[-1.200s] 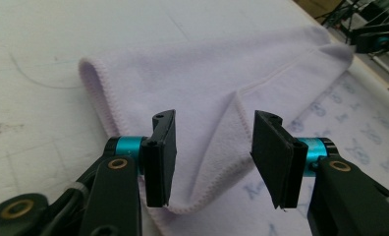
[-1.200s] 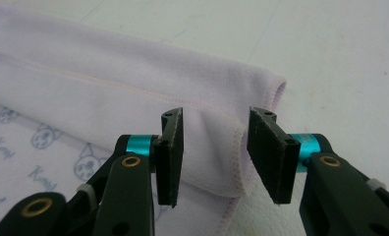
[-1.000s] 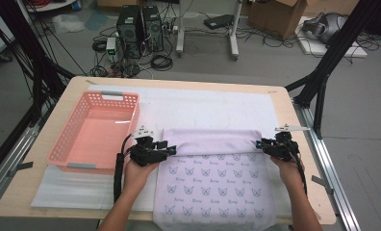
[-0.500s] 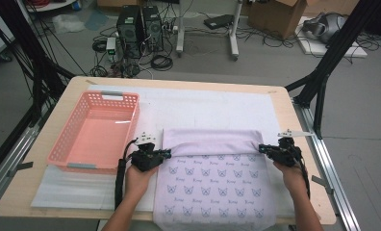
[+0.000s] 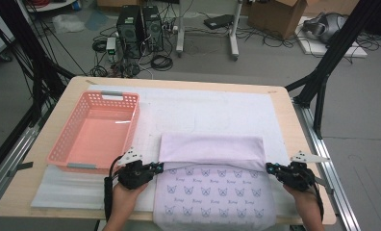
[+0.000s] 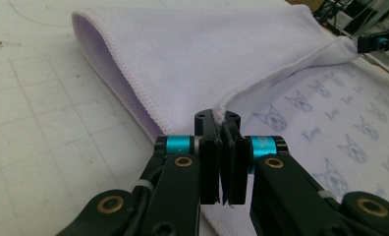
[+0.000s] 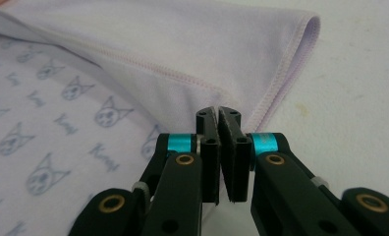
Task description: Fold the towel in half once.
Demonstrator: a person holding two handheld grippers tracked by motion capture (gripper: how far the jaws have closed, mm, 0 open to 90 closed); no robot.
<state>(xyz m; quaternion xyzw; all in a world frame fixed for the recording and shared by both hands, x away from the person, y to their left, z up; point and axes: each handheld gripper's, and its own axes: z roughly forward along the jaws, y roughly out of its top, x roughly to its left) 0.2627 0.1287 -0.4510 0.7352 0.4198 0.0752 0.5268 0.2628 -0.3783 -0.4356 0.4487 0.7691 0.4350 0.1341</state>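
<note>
I hold the lilac cat-print cloth (image 5: 212,192) with left tongs (image 5: 158,167) and right tongs (image 5: 268,168) clamped on its folded-over corners; first fold half done, far part already doubled.

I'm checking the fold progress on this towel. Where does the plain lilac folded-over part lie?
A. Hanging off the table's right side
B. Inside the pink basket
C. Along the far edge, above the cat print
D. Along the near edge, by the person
C: in the high view the plain folded band of the towel lies across its far edge, with the cat print on the near side.
</note>
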